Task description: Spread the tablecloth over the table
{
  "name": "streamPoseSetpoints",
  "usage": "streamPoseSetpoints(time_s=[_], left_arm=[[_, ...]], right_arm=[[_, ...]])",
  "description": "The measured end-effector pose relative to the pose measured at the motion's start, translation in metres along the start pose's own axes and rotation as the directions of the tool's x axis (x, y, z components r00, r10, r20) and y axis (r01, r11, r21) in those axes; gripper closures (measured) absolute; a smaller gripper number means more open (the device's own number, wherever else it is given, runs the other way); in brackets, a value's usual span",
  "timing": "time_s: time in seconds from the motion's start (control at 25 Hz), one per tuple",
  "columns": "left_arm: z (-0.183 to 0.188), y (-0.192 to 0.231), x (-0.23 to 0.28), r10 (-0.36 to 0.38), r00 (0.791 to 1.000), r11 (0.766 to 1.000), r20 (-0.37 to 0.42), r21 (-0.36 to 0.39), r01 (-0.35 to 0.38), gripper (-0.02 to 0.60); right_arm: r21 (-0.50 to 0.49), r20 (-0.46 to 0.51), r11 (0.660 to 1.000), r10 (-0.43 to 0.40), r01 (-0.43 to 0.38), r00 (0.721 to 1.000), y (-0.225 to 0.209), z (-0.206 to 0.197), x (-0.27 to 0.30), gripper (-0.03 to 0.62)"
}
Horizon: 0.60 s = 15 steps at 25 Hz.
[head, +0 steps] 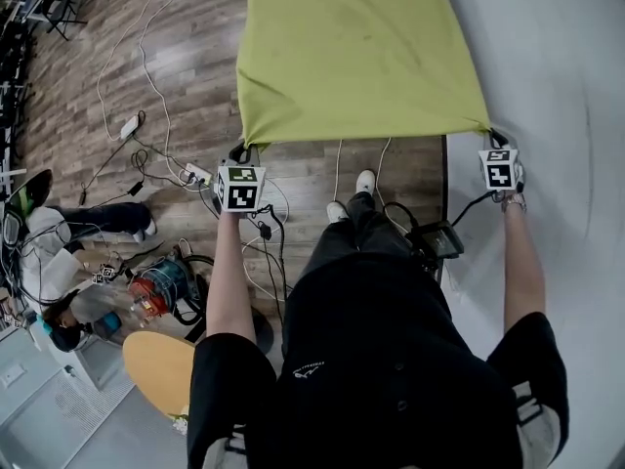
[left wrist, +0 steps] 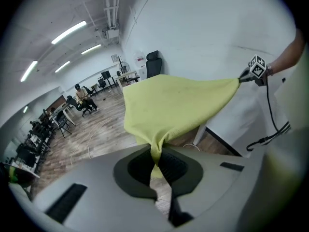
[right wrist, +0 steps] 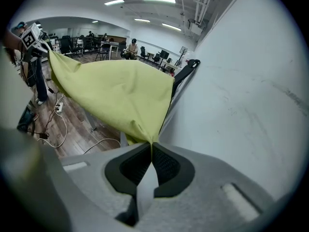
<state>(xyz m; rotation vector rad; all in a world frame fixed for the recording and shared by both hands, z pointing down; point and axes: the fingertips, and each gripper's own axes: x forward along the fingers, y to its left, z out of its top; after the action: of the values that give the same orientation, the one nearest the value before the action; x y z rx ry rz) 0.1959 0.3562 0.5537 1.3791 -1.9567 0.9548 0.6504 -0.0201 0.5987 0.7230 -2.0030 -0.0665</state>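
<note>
Two tablecloth point(head: 361, 57) corners clamped in left gripper point(left wrist: 157, 162) and right gripper point(right wrist: 150, 150), cloth spanning between them; pad contact only in gripper views.

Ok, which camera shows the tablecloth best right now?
The head view: the tablecloth is stretched between the left gripper and right gripper, its near edge fully visible, though the far end is cut off. Each gripper view shows only one corner pinched in shut jaws, with the cloth fanning away toward the other gripper.

Both arms reach forward and down, left gripper point(head: 243, 150) and right gripper point(head: 489, 133) held well apart. Jaws clamped tight, tablecloth point(head: 356, 52) corners nipped between the fingers point(left wrist: 171, 166). Wrists look straight, I think.
</note>
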Motion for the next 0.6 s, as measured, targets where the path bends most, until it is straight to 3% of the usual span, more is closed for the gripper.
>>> streamPoseSetpoints(time_s=[0.12, 0.4, 0.48, 0.6], left_arm=[[-0.001, -0.001, 0.0, -0.093, 0.996, 0.994, -0.006, -0.058, 0.092, 0.572], [0.008, -0.001, -0.025, -0.231, 0.973, 0.973, -0.022, -0.018, 0.231, 0.572], [0.005, 0.001, -0.028, -0.219, 0.975, 0.976, -0.019, -0.008, 0.219, 0.572], [-0.003, 0.002, -0.013, -0.138, 0.99, 0.99, -0.038, 0.035, 0.139, 0.571]], right_arm=[[-0.038, -0.015, 0.998, 0.042, -0.043, 0.999, 0.001, -0.005, 0.003, 0.583], [-0.069, -0.06, 0.985, 0.151, -0.155, 0.987, 0.002, -0.01, -0.009, 0.582], [-0.079, -0.059, 0.986, 0.143, -0.148, 0.988, 0.001, -0.008, -0.015, 0.58], [-0.082, -0.069, 0.988, 0.125, -0.13, 0.99, 0.005, -0.009, -0.007, 0.576]])
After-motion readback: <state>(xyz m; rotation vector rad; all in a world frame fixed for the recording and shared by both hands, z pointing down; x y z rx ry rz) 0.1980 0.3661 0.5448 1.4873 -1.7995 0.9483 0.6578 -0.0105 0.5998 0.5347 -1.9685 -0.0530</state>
